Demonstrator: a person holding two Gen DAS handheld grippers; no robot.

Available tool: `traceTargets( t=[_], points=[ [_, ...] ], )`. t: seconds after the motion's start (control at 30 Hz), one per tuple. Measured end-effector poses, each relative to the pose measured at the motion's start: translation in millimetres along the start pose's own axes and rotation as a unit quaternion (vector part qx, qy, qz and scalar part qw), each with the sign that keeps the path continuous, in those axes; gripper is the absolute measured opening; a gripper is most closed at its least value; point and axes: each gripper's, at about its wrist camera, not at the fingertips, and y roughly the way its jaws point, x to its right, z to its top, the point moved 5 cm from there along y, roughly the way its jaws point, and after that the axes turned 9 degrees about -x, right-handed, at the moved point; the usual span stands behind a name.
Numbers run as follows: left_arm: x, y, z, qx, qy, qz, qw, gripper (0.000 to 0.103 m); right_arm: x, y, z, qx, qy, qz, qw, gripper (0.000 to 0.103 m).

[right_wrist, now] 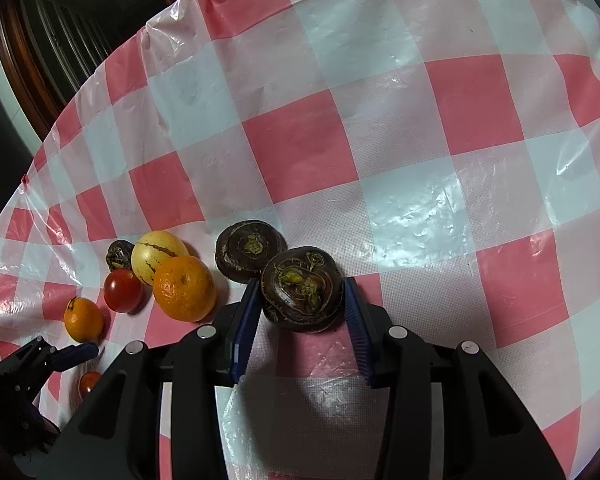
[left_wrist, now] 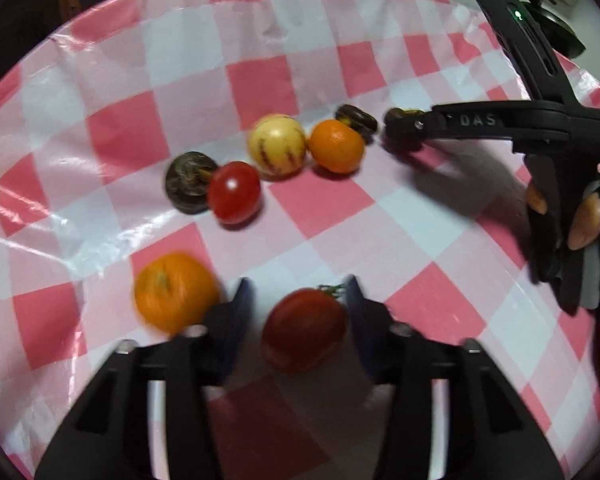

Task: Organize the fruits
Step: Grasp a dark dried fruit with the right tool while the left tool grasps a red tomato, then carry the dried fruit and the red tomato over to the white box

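Nearest, the left gripper (left_wrist: 300, 312) has its jaws apart around a red oval tomato (left_wrist: 303, 329) lying on the pink-and-white checked plastic tablecloth (left_wrist: 320, 208), a round orange mandarin (left_wrist: 175, 291) just beside it. Farther off, the right gripper (right_wrist: 300, 312) sits closed on a dark brown, flattish water chestnut (right_wrist: 302, 289); a second chestnut (right_wrist: 247, 249) lies just behind.

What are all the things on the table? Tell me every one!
tomatoes: 2, red, one between the left gripper's fingers, one mid-table
oranges: 2, orange, one beside the left gripper, one in the cluster
striped fruit: 1, pale yellow, cluster middle
water chestnuts: 3, dark brown, one between the right gripper's fingers, one behind it, one by the mid-table tomato
tablecloth: 1, pink-and-white check plastic
left gripper: black, blue fingers, open
right gripper: black, blue fingers, around a chestnut
hand: gloved, holding the right gripper
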Motion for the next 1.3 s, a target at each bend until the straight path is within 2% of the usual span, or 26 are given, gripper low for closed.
traceTargets(
  t=[0.03,0.13,0.2,0.23,0.27,0.4,0.5,0.6,0.7,0.77,0.87,0.97,1.07,1.2,1.23,1.3],
  points=[
    [-1.0,0.1,-2.9,0.001,-0.001,0.003,1.0,0.072,-0.9,-0.3,0.0,0.0,0.0,0.0,1.0,0.042],
    [-3.6,1.6,-4.0,-0.001,-0.014,-0.006,0.9999,0.072,-1.1,-0.6,-0.1,0.0,0.0,-0.001,1.0,0.042],
    [-4.7,0.8,-4.1,0.004,-0.019,-0.014,0.9997,0.059,-0.5,-0.6,-0.2,0.0,0.0,0.0,1.0,0.042],
    [-5.9,-3.2,-3.8,0.005,-0.018,-0.015,0.9997,0.04,-0.9,-0.4,0.0,0.0,0.0,-0.001,1.0,0.042],
    [-4.9,-4.2,-4.0,0.005,-0.014,-0.01,0.9998,0.036,-0.7,-0.3,0.0,0.0,0.0,0.0,1.0,0.042],
    [-1.2,-13.9,-10.3,0.013,-0.026,0.001,0.9996,0.035,-0.6,0.0,-0.1,0.0,0.001,0.003,1.0,0.042],
    [0.6,-37.0,-24.1,0.044,-0.076,0.017,0.996,0.035,0.5,0.3,0.4,0.001,0.002,0.005,1.0,0.042],
    [-2.5,-57.0,-47.3,0.075,-0.159,0.029,0.9839,0.035,2.1,-0.7,0.5,0.002,0.006,0.011,1.0,0.042],
    [2.4,-71.3,-60.4,0.098,-0.207,0.008,0.9734,0.035,5.6,-1.7,0.9,0.004,0.013,0.026,1.0,0.041],
    [8.0,-80.4,-57.4,0.12,-0.201,-0.001,0.9722,0.036,7.0,-1.9,1.5,0.006,0.015,0.03,0.999,0.041],
    [7.6,-81.4,-54.5,0.132,-0.191,0.022,0.9724,0.036,10.7,-3.4,3.0,0.012,0.023,0.034,0.999,0.041],
    [-8.0,-76.4,-59.3,0.12,-0.227,-0.012,0.9665,0.036,17.3,-12.4,1.7,0.032,0.039,0.03,0.998,0.041],
    [-19.4,-75.7,-65.9,0.12,-0.248,-0.018,0.9612,0.036,15.6,-21.5,-5.8,0.04,0.038,0.029,0.998,0.041],
    [-27.9,-73.6,-69.9,0.118,-0.266,-0.023,0.9565,0.036,-1.6,-47.4,-43.0,0.04,0.039,0.006,0.998,0.041],
    [-28.1,-73.9,-69.9,0.117,-0.266,-0.023,0.9566,0.036,-1.6,-47.4,-43.0,0.04,0.039,0.006,0.998,0.041],
    [-26.4,-75.0,-69.8,0.117,-0.263,-0.023,0.9575,0.036,-33.1,-68.9,-76.0,0.048,0.004,-0.013,0.999,0.041]
  ],
)
